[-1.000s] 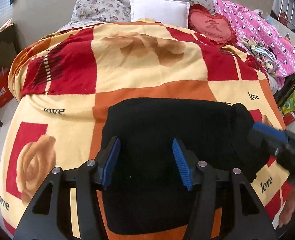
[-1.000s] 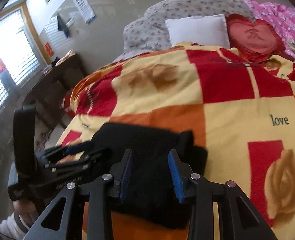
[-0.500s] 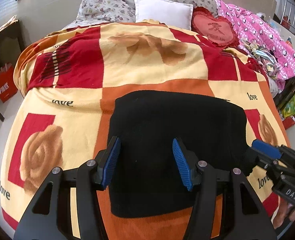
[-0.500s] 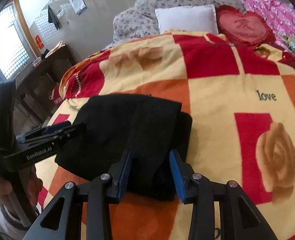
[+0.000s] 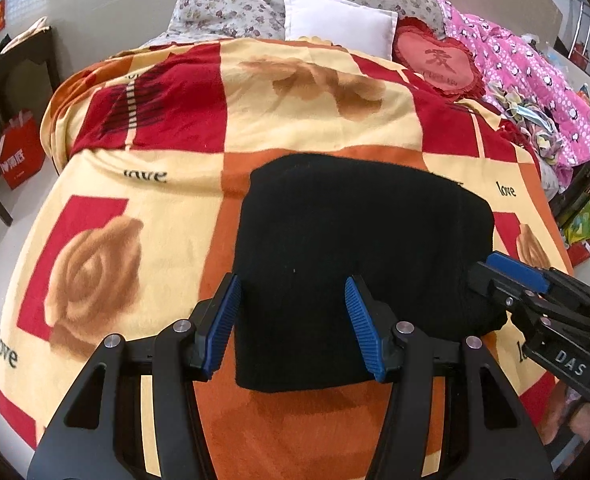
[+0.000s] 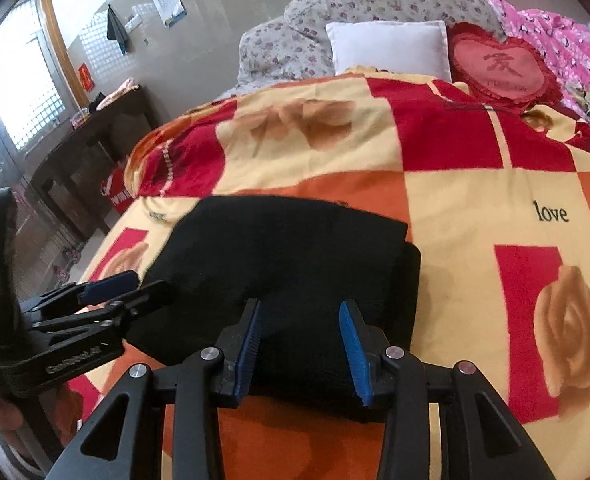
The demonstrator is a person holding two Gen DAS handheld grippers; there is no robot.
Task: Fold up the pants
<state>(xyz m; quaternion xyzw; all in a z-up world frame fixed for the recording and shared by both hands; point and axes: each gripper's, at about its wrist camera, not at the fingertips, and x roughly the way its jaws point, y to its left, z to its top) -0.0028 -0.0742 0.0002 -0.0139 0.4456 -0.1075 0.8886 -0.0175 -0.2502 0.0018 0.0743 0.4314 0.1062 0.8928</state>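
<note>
The black pants (image 5: 355, 248) lie folded into a compact rectangle on the red, orange and yellow blanket (image 5: 143, 208). My left gripper (image 5: 293, 326) is open and empty above the near left part of the pants. My right gripper (image 6: 301, 346) is open and empty above their near right part (image 6: 295, 264). The right gripper also shows at the right edge of the left wrist view (image 5: 507, 280), and the left gripper at the left of the right wrist view (image 6: 107, 292). Neither holds cloth.
At the head of the bed are a white pillow (image 5: 339, 22), a red heart cushion (image 5: 439, 62), a floral quilt (image 5: 231, 8) and a pink quilt (image 5: 535, 76). A dark wooden table (image 6: 91, 148) and a red bag (image 5: 17, 152) stand left of the bed.
Both grippers have drawn back toward me and risen off the pants. The folded pants now lie flat and free, with their near edge in view.
</note>
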